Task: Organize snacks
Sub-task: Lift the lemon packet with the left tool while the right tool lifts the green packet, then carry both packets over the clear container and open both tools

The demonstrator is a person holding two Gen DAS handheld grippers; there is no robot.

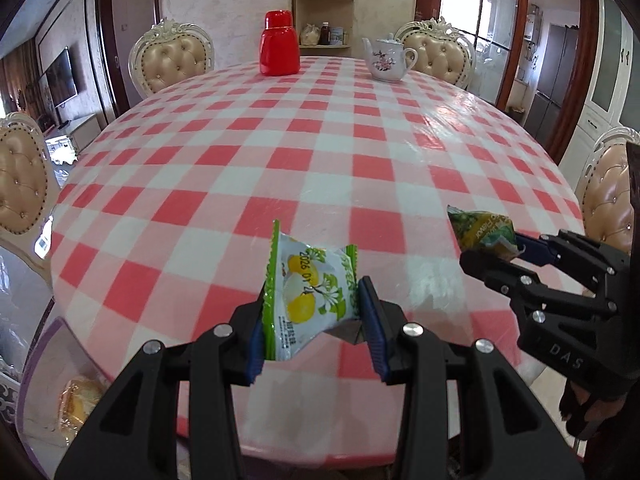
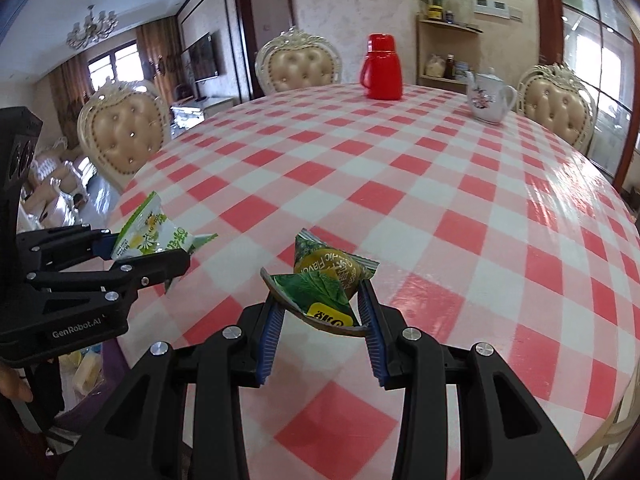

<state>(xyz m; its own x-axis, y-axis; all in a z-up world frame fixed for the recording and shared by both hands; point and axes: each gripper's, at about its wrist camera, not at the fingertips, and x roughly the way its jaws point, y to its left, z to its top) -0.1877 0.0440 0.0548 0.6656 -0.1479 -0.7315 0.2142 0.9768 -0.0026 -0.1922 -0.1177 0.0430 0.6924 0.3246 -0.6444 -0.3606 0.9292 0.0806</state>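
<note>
The left gripper (image 1: 316, 320) is clamping a crinkly white-and-green snack packet (image 1: 310, 292) printed with yellow fruit; the right gripper (image 2: 320, 320) is pinching a dark green foil packet (image 2: 328, 284). Both are hanging above the glossy red-and-white checked tablecloth (image 1: 320, 152). Far ahead of both grippers, a smooth red flask (image 1: 279, 43) and a flowered white teapot (image 1: 387, 59) are standing clear of their way.

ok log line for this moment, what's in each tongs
left tongs: shut on white lemon snack packet | right tongs: shut on dark green snack packet | both above checked table
</note>
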